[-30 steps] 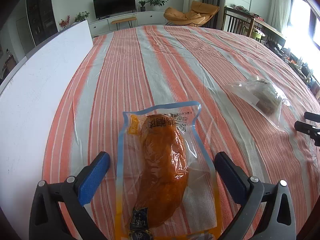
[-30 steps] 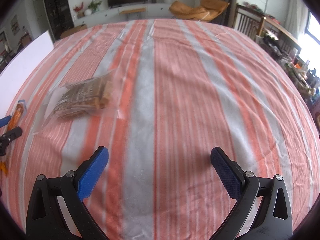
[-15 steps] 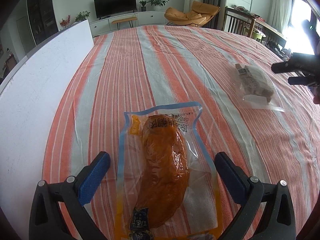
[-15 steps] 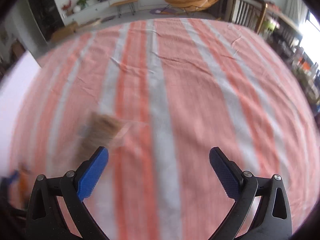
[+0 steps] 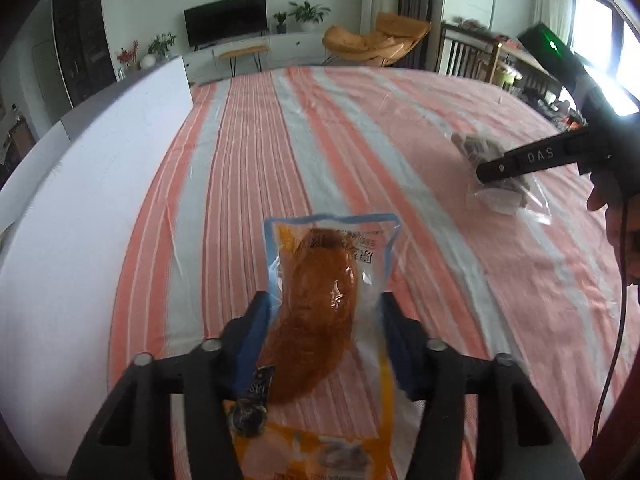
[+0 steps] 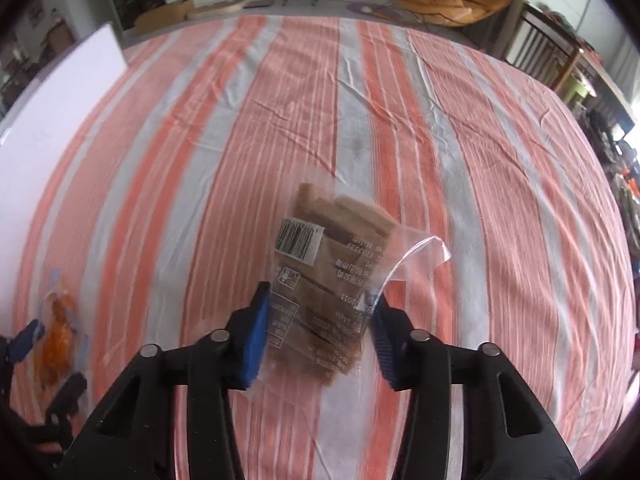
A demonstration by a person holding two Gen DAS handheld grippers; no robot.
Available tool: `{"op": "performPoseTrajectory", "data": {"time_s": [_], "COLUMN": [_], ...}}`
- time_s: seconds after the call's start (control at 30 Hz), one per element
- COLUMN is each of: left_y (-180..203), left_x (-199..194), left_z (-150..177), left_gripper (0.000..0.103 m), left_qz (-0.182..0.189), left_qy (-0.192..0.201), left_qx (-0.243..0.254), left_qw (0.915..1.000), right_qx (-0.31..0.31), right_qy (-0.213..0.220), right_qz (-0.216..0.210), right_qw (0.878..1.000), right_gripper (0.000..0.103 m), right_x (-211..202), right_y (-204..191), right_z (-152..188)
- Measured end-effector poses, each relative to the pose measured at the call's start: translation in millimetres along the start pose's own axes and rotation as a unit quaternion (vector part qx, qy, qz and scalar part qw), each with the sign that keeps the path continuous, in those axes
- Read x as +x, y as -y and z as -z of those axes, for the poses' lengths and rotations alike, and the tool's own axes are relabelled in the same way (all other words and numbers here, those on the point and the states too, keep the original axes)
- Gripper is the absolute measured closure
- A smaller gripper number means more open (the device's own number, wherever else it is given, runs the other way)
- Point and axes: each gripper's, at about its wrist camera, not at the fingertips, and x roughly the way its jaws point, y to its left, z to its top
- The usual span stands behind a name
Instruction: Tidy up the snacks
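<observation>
A clear packet with an orange-brown snack (image 5: 316, 304) lies on the striped cloth. My left gripper (image 5: 324, 312) is shut on it, blue pads pressing both sides. It shows small in the right wrist view (image 6: 56, 336). A clear bag of brown biscuit sticks (image 6: 332, 276) with a barcode label lies further right. My right gripper (image 6: 320, 308) is shut on it, pads against both sides. In the left wrist view this bag (image 5: 492, 184) is partly hidden behind the right gripper's black finger.
The red, white and grey striped cloth (image 5: 328, 132) covers the whole table. A white board (image 5: 80, 184) stands along the left edge. Chairs, a TV stand and an orange lounge chair (image 5: 376, 36) stand beyond the far edge.
Both grippers have closed from wide open onto their packets. The right gripper swung left and down over the biscuit bag. The left gripper shifted slightly forward over the orange snack packet.
</observation>
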Motion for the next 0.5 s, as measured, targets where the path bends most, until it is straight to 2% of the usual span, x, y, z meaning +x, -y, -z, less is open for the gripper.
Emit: {"op": "performPoseTrajectory", "data": {"time_s": [0.03, 0.13, 0.37, 0.5], "left_y": [-3, -21, -49, -72], "left_x": [-3, -9, -41, -82], "left_z": [0, 8, 9, -11], "left_gripper": [0.063, 0.063, 0.063, 0.063], "left_qz": [0.012, 0.067, 0.120, 0.154], "left_qy": [-0.001, 0.004, 0.036, 0.076], "left_qx": [-0.014, -0.100, -0.181, -0.223], "left_qw": [0.9998, 0.9927, 0.9754, 0.9595], "right_qx": [0.004, 0.019, 0.055, 0.059], "right_qy": [0.002, 0.022, 0.031, 0.039], "right_qz": [-0.011, -0.054, -0.134, -0.184], "right_qw": [1.000, 0.998, 0.989, 0.980], "right_gripper": [0.057, 0.057, 0.057, 0.057], "right_x": [-6, -36, -60, -72], "right_y": [4, 21, 29, 2], "right_z": [4, 16, 25, 16]}}
